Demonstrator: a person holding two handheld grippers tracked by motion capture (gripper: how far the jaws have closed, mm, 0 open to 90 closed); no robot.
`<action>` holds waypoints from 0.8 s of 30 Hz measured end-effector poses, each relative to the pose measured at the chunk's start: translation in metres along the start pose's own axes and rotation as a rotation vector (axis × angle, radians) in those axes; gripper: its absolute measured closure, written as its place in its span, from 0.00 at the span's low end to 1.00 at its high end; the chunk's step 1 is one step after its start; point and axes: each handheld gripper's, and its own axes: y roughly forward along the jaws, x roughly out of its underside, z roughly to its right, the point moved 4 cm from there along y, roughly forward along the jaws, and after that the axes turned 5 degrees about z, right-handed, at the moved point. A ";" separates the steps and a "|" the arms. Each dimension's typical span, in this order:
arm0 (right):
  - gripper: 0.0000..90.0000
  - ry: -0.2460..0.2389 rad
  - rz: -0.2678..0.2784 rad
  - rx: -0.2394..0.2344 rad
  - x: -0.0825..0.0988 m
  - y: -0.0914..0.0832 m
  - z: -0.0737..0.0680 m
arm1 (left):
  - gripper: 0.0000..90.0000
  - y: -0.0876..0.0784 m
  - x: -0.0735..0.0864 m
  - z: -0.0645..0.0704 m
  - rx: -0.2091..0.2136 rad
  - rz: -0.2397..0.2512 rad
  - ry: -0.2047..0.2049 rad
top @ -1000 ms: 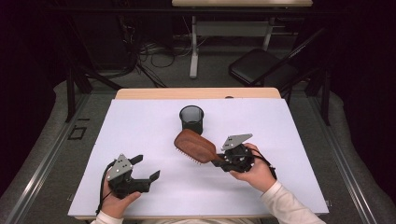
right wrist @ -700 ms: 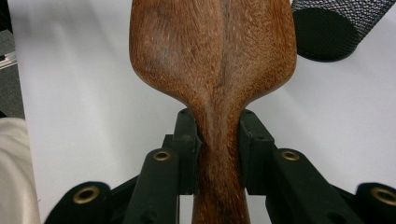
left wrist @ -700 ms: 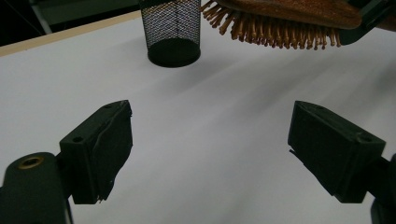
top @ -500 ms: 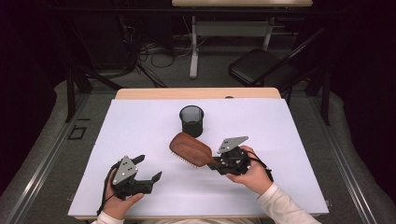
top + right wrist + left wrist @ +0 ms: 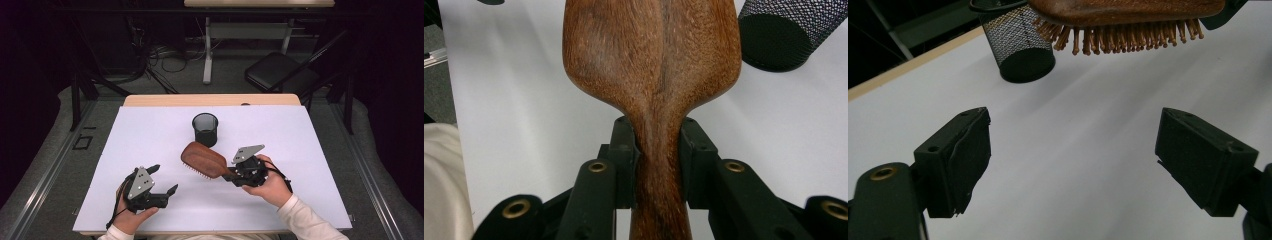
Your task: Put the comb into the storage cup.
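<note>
A brown wooden hairbrush (image 5: 202,160) hangs bristles-down just above the white table top (image 5: 310,145). My right gripper (image 5: 231,175) is shut on its handle. In the right gripper view both pads press the narrow neck of the hairbrush (image 5: 651,55) inside the right gripper (image 5: 659,145). A black mesh cup (image 5: 205,129) stands upright behind the brush head, also seen as the mesh cup (image 5: 779,35). My left gripper (image 5: 165,178) rests near the front left, open and holding nothing. Ahead of the left gripper (image 5: 1073,150) are the hairbrush bristles (image 5: 1128,30) and the mesh cup (image 5: 1020,45).
The wooden back edge of the table (image 5: 210,100) shows beyond the white sheet. A black folding chair (image 5: 280,72) and a desk leg (image 5: 207,55) stand on the floor behind. White surface lies bare to the left of and beyond the cup.
The brush head has swung slightly left and toward the person in the right gripper. The left gripper has drifted a little to the right.
</note>
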 end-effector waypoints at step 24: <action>0.80 0.005 0.064 0.017 -0.006 -0.003 -0.002 | 0.17 0.009 -0.025 -0.008 0.106 0.000 -0.164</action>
